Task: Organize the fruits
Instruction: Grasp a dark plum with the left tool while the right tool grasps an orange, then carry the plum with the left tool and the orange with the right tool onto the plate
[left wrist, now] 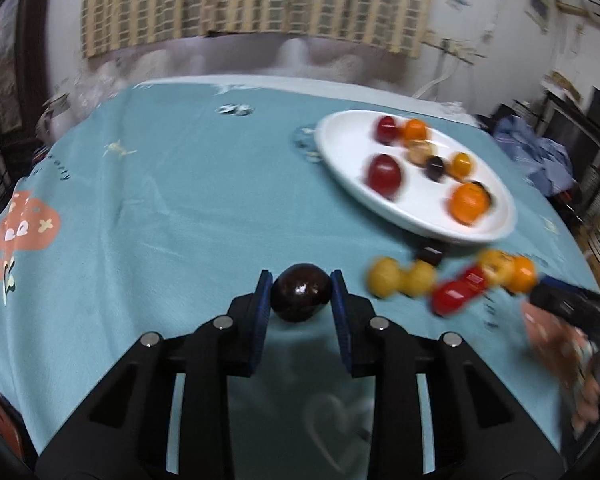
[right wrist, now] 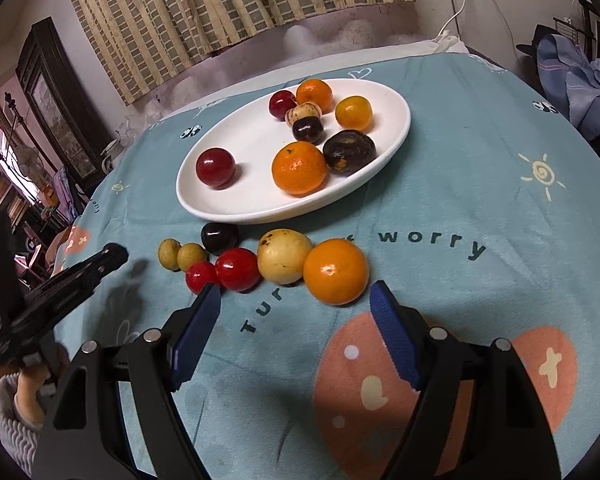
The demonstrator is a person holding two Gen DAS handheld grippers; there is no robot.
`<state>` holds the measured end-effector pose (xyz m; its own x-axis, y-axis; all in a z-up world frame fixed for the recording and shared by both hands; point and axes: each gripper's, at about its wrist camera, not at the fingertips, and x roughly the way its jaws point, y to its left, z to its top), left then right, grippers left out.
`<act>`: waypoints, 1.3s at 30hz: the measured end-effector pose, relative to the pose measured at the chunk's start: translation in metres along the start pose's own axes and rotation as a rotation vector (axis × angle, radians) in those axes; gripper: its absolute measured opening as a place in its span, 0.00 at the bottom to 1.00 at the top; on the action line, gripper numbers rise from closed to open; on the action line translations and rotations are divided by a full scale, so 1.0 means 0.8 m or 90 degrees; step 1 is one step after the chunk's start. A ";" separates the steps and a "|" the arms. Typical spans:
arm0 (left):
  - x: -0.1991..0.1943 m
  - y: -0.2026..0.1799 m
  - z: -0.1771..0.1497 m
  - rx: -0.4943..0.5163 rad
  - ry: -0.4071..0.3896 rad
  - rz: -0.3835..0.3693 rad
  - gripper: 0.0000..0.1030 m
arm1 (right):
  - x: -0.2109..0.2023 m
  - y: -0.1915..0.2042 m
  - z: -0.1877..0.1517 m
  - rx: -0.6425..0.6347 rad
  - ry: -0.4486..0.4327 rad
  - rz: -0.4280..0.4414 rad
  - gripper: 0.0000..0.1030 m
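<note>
My left gripper (left wrist: 300,280) is shut on a dark purple round fruit (left wrist: 300,298) and holds it over the teal tablecloth. A white oval plate (right wrist: 236,204) holds several fruits: red, orange, dark and pale ones; it also shows in the left wrist view (left wrist: 340,148). In front of the plate lies a row of loose fruits: two small yellow ones (right wrist: 180,255), a dark one (right wrist: 219,237), two red ones (right wrist: 236,269), a pale yellow one (right wrist: 284,255) and an orange (right wrist: 335,271). My right gripper (right wrist: 296,296) is open and empty just in front of this row.
The teal printed tablecloth (right wrist: 480,208) covers the whole table. Curtains and a wall stand behind the far edge. A pile of blue clothes (right wrist: 572,72) lies beyond the table's right side. The left gripper's body (right wrist: 52,292) shows at the left in the right wrist view.
</note>
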<state>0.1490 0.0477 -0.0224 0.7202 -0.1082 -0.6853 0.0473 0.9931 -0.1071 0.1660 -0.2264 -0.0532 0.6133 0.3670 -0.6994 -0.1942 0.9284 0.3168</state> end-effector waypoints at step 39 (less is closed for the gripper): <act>0.022 -0.074 -0.038 0.121 0.080 -0.069 0.32 | 0.021 -0.013 0.006 -0.065 0.012 -0.012 0.36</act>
<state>0.1375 -0.0140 -0.0500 0.6132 -0.2077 -0.7621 0.2571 0.9648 -0.0560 0.1816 -0.2301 -0.0649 0.6027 0.3492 -0.7175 -0.2604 0.9360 0.2368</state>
